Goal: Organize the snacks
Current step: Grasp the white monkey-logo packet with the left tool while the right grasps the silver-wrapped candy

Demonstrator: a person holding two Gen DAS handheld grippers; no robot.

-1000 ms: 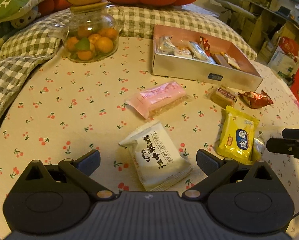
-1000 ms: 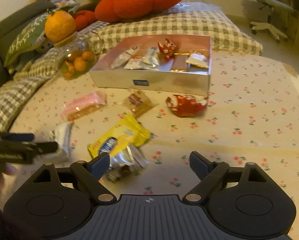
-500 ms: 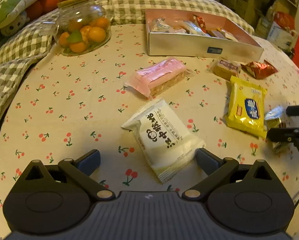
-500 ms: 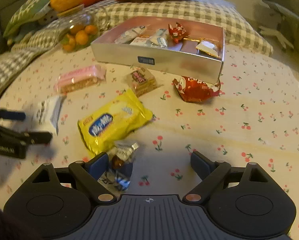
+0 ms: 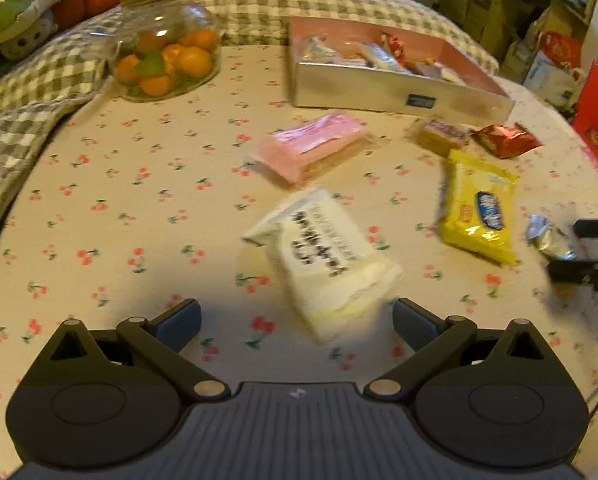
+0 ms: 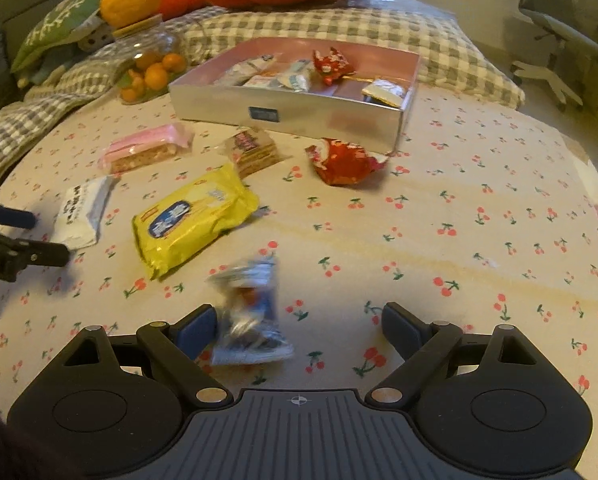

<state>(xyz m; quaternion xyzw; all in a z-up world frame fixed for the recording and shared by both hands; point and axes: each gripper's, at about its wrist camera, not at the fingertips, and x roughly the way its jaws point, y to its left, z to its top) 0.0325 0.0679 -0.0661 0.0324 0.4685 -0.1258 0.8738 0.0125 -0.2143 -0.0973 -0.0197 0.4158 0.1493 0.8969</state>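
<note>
Poised with both tongs released over loose snacks near the counter's front edge, left tongs [image 5: 295,320] around the white packet [image 5: 323,260], right tongs [image 6: 295,324] around the silver wrapper [image 6: 249,316]; next, likely, clenching and carrying to the tray [image 6: 283,112].

silver packet [image 6: 247,312] now between right jaws
</note>
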